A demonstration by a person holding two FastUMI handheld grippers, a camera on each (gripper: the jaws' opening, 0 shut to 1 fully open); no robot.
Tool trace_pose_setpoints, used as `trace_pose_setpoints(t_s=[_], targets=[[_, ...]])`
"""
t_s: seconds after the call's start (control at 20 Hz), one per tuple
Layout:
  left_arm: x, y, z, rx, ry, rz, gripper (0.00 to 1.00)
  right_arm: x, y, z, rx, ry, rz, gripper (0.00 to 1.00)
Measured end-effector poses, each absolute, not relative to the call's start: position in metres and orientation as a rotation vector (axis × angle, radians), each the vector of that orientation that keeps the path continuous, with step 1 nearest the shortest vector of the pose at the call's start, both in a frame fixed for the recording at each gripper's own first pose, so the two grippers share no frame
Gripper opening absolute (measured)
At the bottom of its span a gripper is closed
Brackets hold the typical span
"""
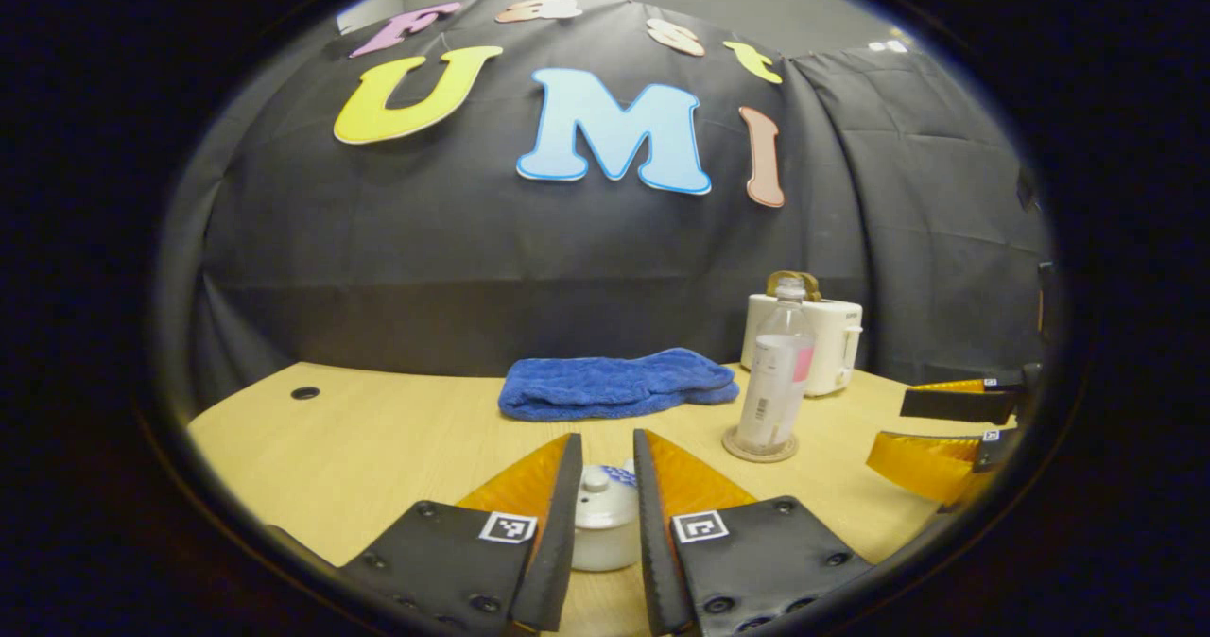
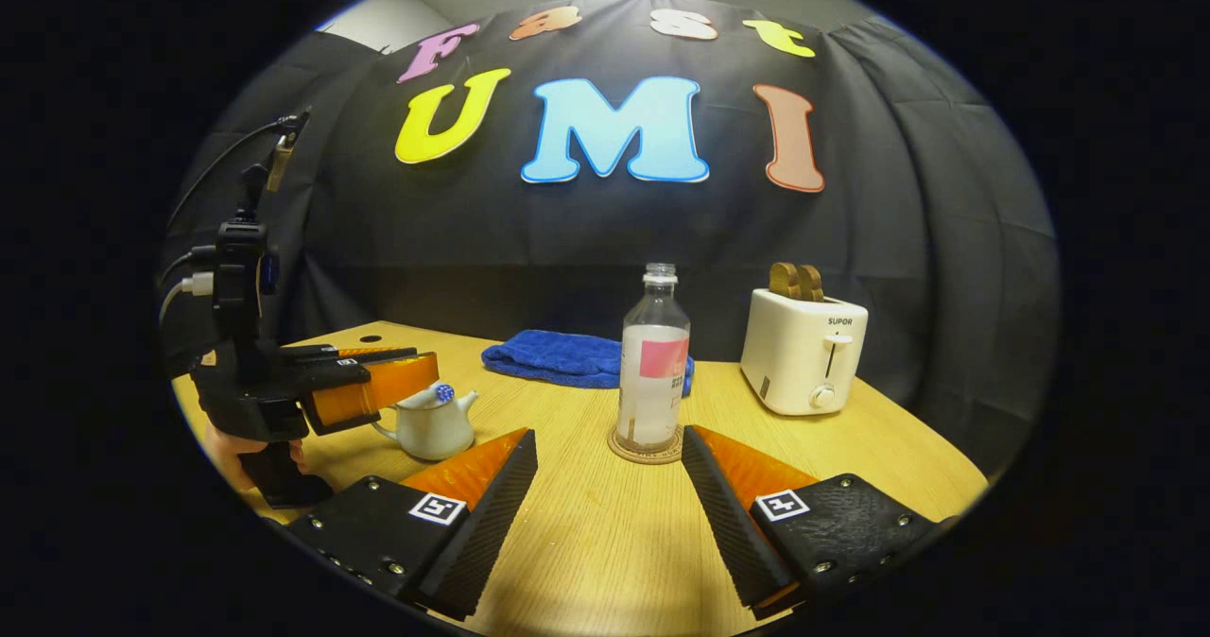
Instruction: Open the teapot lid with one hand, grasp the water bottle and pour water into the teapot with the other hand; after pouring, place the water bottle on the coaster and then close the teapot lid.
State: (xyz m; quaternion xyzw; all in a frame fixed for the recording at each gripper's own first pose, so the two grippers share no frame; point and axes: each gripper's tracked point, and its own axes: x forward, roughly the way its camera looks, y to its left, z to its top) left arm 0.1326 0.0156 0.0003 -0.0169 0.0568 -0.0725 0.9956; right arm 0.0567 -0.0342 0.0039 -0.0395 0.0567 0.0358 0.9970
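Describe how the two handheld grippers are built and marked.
Each gripper, left and right, has two wedge-shaped fingers bolted to black textured plates, each plate bearing a small square black-and-white tag. In the right gripper view, the left gripper sits on a black pistol-style handle, with a mast above it and cables trailing off.

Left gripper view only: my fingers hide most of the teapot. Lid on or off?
Observer: On. The lid sits on the teapot.
Operator: Which way does the spout face?
Observer: Toward the water bottle; the handle is on the side facing the left gripper.
Operator: Right gripper state?
Observer: The right gripper is open, with the bottle standing ahead of the gap on the coaster, untouched.
Operator: Bottle capped?
Observer: It looks uncapped; the neck appears open at the top.
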Motion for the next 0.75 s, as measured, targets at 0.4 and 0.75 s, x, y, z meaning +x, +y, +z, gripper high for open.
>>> trace_pose_setpoints(t_s=[0.4, 0.75], targets=[[0.067, 0.006, 0.023, -0.048, 0.049, -0.155, 0.59, 0.009, -0.017, 0.017, -0.075, 0.095, 0.095, 0.95], [0.003, 0.009, 0.028, -0.047, 0.036, -0.137, 0.82, -0.040, -0.013, 0.028, -0.068, 0.058, 0.054, 0.95]])
